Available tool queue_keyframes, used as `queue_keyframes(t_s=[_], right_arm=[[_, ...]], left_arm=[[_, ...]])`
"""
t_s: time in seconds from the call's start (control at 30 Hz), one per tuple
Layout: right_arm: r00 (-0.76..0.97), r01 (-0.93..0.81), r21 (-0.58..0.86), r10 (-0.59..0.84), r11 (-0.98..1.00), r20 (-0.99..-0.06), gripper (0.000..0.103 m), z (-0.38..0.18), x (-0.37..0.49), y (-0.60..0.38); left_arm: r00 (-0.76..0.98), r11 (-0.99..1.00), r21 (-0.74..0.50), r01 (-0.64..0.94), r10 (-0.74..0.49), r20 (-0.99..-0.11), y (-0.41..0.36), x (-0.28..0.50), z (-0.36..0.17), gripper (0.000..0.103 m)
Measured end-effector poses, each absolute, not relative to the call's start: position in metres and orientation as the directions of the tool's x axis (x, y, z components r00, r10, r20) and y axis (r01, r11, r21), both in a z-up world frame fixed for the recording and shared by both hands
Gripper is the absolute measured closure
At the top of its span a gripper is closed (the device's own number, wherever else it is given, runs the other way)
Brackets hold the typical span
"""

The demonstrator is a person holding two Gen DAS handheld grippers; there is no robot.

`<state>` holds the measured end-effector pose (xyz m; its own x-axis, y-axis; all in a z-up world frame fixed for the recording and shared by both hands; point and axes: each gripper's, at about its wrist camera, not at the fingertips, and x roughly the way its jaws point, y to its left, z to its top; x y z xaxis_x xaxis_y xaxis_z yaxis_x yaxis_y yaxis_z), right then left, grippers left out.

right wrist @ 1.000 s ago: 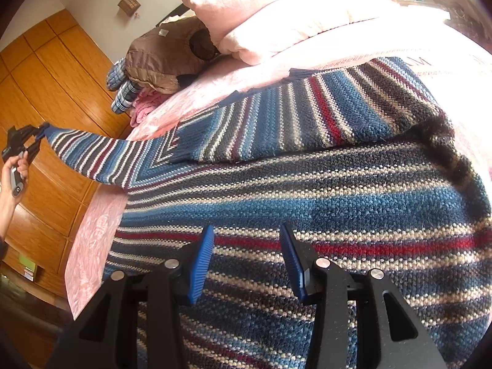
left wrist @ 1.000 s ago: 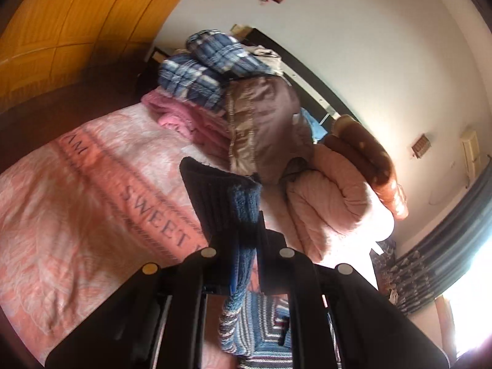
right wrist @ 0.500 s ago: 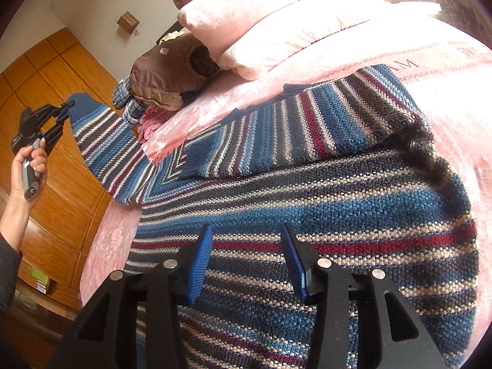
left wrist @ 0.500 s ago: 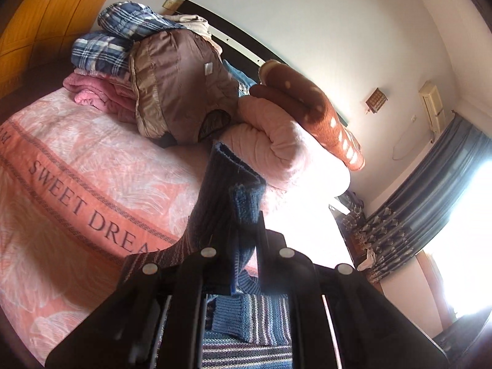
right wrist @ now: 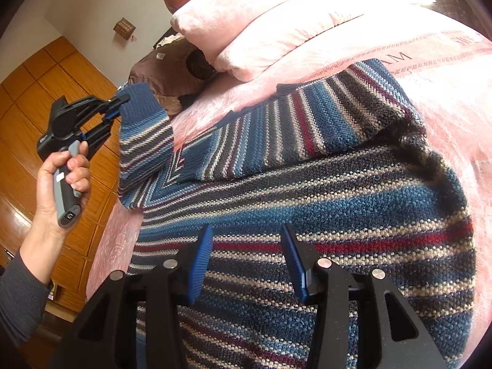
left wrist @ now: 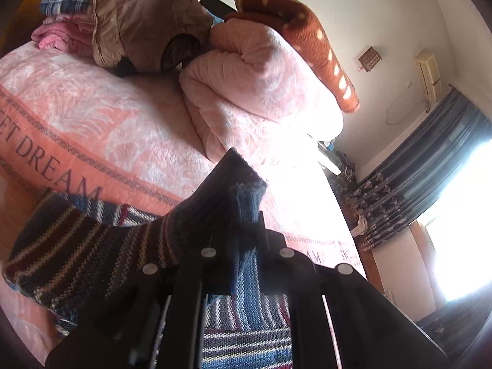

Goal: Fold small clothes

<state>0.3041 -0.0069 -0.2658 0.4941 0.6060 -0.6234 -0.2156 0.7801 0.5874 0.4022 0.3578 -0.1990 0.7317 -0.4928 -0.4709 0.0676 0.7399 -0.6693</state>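
Under both tongs: a blue knitted sweater (right wrist: pixel 323 203) striped in red, white and grey lies spread on a pink patterned bedspread (left wrist: pixel 101 129) printed with dark letters.
Left tongs (left wrist: pixel 246 230): pressed together on the solid blue cuff (left wrist: pixel 246 200) of the sweater's left sleeve, lifting that sleeve off the bed.
Left tongs, other camera: the left gripper (right wrist: pixel 118 107) is gripped by a hand (right wrist: pixel 61 187) in a grey sleeve, with the raised cuff (right wrist: pixel 138 104) at its tip and the striped sleeve hanging down to the sweater's body.
Right tongs (right wrist: pixel 247 264): spread wide, blue pads apart, nothing between them; they hang just above the sweater's body, and contact cannot be told.
Second sleeve (right wrist: pixel 307 117): beyond the right tongs, lying folded across the sweater's chest.
Beyond the left tongs: a folded pale pink plush quilt (left wrist: pixel 261 92), a rust-brown spotted blanket (left wrist: pixel 295 27) on top of it, and a brown padded jacket (left wrist: pixel 138 21) beside them.
Left of the right tongs: orange wooden wardrobe panels (right wrist: pixel 37 92).
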Motion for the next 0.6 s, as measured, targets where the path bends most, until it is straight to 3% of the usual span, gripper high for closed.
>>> queue_keyframes(t_s=[0.23, 0.3, 0.33, 0.43, 0.5, 0.6], right_arm=[[0.485, -0.174, 0.615, 0.610, 0.769, -0.626, 0.053, -0.270, 0.312, -0.018], [0.485, -0.138, 0.632, 0.608, 0.763, -0.628, 0.041, -0.272, 0.314, -0.021], [0.490, -0.117, 0.642, 0.606, 0.758, -0.626, 0.029, -0.272, 0.316, -0.023], [0.464, -0.096, 0.684, 0.640, 0.723, -0.612, 0.026, -0.270, 0.331, -0.023], [0.429, -0.087, 0.746, 0.701, 0.660, -0.570, 0.026, -0.268, 0.348, -0.022], [0.372, -0.054, 0.820, 0.773, 0.570, -0.514, 0.041, -0.268, 0.385, -0.013]], left_arm=[[0.634, 0.742, -0.668, 0.052, -0.542, -0.552, 0.298, 0.410, -0.274, 0.096], [0.603, 0.743, -0.668, 0.042, -0.552, -0.576, 0.287, 0.413, -0.294, 0.095], [0.584, 0.744, -0.667, 0.038, -0.558, -0.589, 0.283, 0.415, -0.303, 0.093], [0.544, 0.740, -0.671, 0.039, -0.579, -0.607, 0.276, 0.413, -0.323, 0.063], [0.544, 0.724, -0.688, 0.049, -0.597, -0.590, 0.281, 0.405, -0.324, 0.054], [0.553, 0.687, -0.725, 0.047, -0.622, -0.554, 0.299, 0.379, -0.321, 0.036]])
